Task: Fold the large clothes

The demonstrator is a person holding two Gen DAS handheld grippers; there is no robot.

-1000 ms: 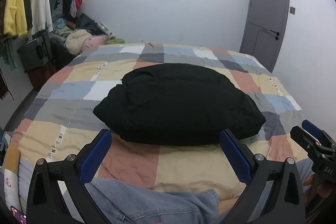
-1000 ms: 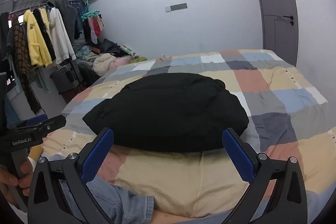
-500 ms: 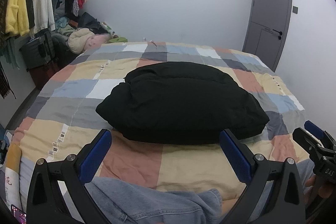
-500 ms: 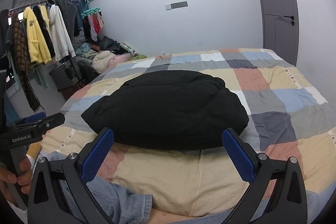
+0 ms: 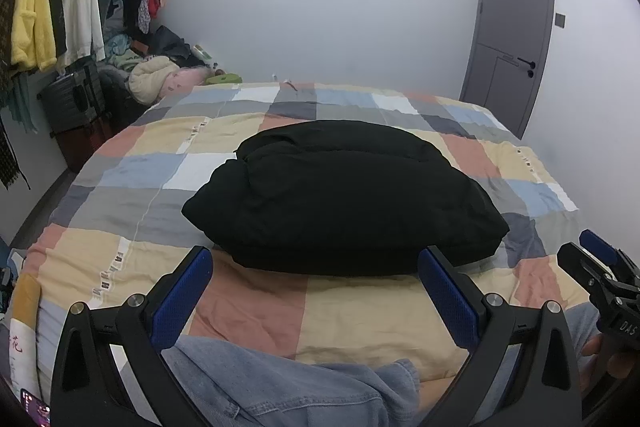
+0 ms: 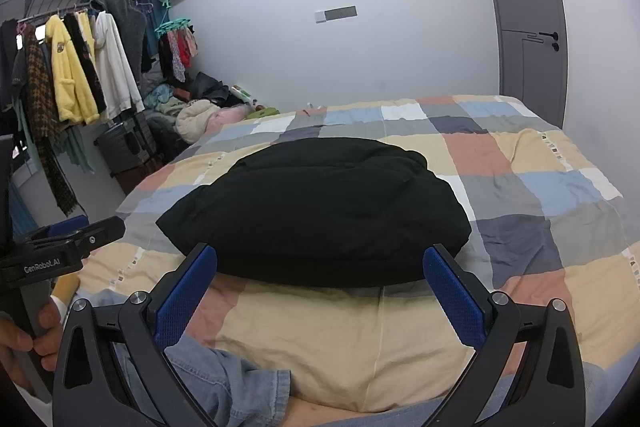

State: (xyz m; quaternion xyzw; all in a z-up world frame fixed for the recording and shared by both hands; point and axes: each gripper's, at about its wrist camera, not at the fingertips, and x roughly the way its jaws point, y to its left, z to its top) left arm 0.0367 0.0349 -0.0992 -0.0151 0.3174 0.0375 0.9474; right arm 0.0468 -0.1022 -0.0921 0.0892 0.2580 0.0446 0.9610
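A black puffy garment [image 5: 344, 199] lies in a folded bundle on the middle of the checked bed [image 5: 140, 187]; it also shows in the right wrist view [image 6: 320, 211]. My left gripper [image 5: 316, 291] is open and empty, held near the bed's front edge, short of the bundle. My right gripper [image 6: 320, 291] is open and empty at the same edge, just short of the bundle. Each gripper shows at the other view's side: the right one in the left wrist view [image 5: 600, 275], the left one in the right wrist view [image 6: 60, 247].
A denim garment [image 5: 288, 387] lies at the near edge under the grippers. A clothes rack [image 6: 80, 67] with hanging coats, a suitcase [image 5: 72, 99] and a pile of clothes stand at the left. A grey door [image 5: 512, 35] is at the right.
Both grippers have lifted and tilted a little, so the view has shifted slightly. The black bundle has not moved. Both grippers stay open.
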